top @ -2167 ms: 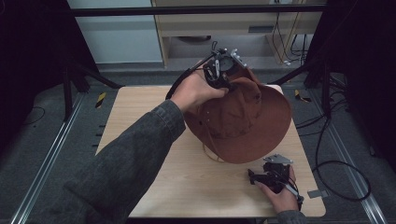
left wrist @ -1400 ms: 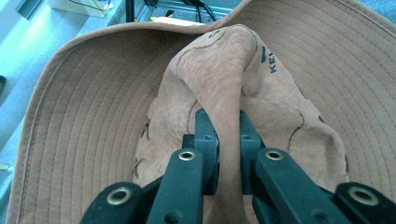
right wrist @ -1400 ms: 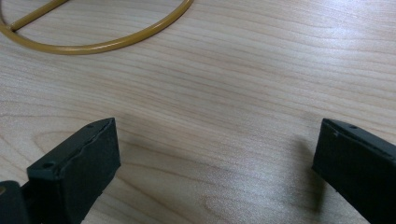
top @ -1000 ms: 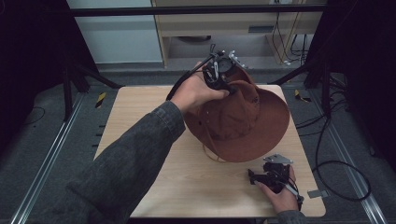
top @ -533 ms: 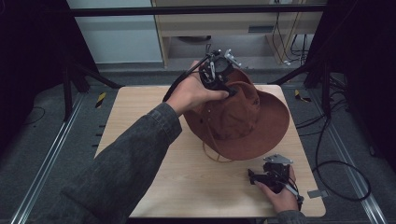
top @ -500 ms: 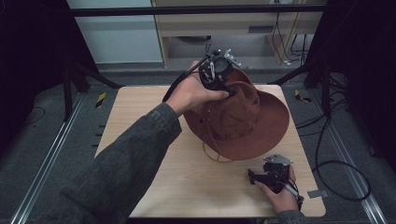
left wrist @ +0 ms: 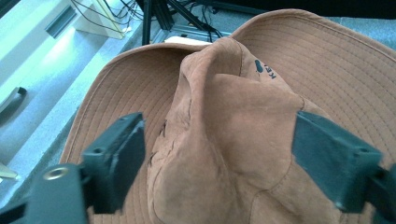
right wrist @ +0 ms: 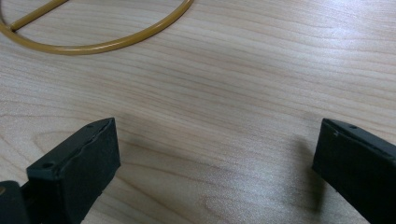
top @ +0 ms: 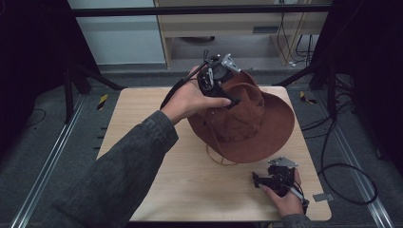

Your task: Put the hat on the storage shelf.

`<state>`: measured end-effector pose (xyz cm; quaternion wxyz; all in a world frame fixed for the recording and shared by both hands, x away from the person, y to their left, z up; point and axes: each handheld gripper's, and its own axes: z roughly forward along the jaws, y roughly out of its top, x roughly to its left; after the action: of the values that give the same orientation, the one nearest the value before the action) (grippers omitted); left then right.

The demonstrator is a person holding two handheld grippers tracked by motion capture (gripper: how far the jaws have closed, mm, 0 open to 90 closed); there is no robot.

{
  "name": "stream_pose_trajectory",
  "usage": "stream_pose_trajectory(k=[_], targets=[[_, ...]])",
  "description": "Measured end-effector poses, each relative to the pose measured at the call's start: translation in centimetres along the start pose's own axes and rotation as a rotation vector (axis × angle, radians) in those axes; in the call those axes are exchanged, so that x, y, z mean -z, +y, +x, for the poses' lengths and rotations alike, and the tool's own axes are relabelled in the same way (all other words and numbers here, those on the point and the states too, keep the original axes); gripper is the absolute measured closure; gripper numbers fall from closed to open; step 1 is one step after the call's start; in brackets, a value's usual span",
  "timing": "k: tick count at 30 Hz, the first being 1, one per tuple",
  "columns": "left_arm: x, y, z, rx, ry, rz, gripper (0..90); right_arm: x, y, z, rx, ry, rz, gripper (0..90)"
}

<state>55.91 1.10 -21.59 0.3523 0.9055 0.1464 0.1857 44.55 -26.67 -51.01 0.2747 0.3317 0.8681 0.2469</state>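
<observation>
Change: since the earlier frames your left hand and its gripper have risen a little and shifted toward the far edge, and the hat's near brim has tipped up with them; your right gripper has stayed put.
Hat: your brown suede wide-brim hat (top: 247,121) sits over the far right part of the desk, tilted, its crown toward your left hand and its brim spread toward the right edge. In the left gripper view the creased crown (left wrist: 224,135) fills the space between the jaws, with dark printed letters near its top.
Chin cord: a thin tan cord (top: 219,156) loops from under the hat onto the desk toward you; in the right gripper view it lies as a yellow-brown curve (right wrist: 93,45) just beyond the jaws.
Left gripper: your left gripper (top: 223,92) is at the hat's crown, jaws spread wide on either side of it; whether the pads touch the suede you cannot tell.
Right gripper: your right gripper (top: 266,180) rests low over the near right corner, jaws wide apart with nothing between them, well clear of the hat.
Desk: your pale wooden desk (top: 142,118) is bare to the left of your sleeve.
</observation>
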Motion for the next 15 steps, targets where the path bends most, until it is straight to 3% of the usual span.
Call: stream_pose_trajectory(k=[1, 3, 4, 6, 15], targets=[[0.11, -0.14, -0.11, 0.003, 0.001, -0.005, 15.2, -0.01, -0.02, 0.29, -0.027, 0.006, 0.001, 0.7], [0.28, -0.32, -0.25, 0.001, -0.001, -0.011, 12.9, 0.0, 0.01, 0.01, -0.002, 0.001, 0.0, 0.6], [0.35, -0.36, -0.3, -0.002, -0.002, -0.009, 11.8, 0.02, -0.02, 0.31, -0.03, 0.01, 0.005, 0.6], [0.38, -0.52, -0.45, -0.004, -0.001, -0.017, 10.2, 0.04, 0.0, 0.02, -0.003, 0.005, 0.004, 0.6], [0.53, -0.94, -1.05, -0.012, -0.013, -0.022, 6.8, 0.0, 0.01, 0.02, -0.004, 0.0, 0.0, 0.6]])
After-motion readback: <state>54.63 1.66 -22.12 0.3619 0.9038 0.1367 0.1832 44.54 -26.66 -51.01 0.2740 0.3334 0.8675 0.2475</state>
